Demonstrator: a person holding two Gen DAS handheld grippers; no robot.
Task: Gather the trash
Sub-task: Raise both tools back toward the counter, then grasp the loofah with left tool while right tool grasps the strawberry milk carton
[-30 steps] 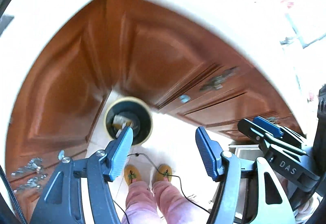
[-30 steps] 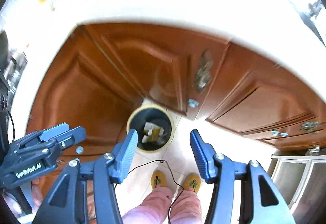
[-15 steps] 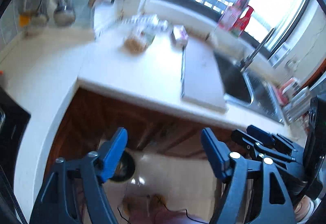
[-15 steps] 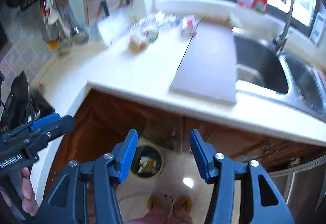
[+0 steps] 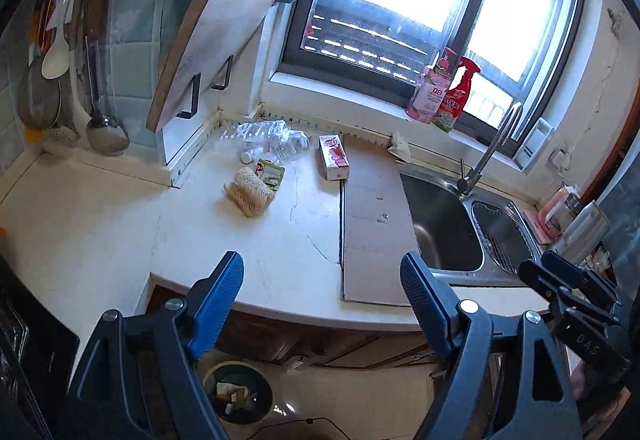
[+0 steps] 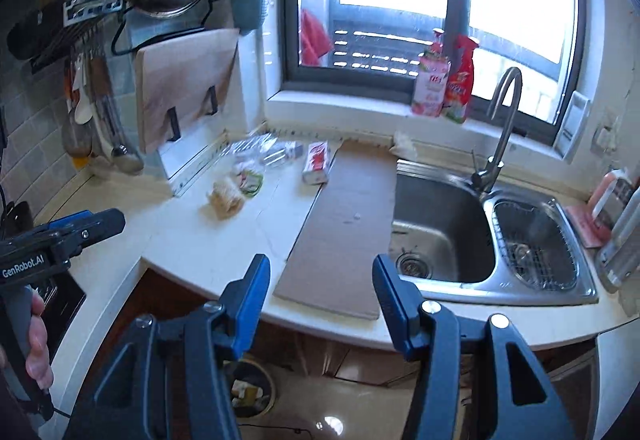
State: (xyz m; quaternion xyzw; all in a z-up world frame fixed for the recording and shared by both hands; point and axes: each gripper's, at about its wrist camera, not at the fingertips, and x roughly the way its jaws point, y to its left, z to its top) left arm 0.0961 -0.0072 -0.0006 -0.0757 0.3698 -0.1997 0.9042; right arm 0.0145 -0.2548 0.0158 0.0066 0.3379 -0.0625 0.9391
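Currently both tongs, left (image 5: pixel 322 288) and right (image 6: pixel 320 290), gape empty; the left jaws have just been opening. Trash sits upper centre on the counter (image 5: pixel 120 224): noodle block (image 5: pixel 249 193), red carton (image 5: pixel 334 162), crumpled plastic (image 5: pixel 272 138). Risk: brittle noodles crumbling under a squeeze. Carton's long axis points toward the window.

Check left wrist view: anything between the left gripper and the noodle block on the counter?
Nothing. In the left wrist view only bare white countertop separates the open left gripper from the noodle block.
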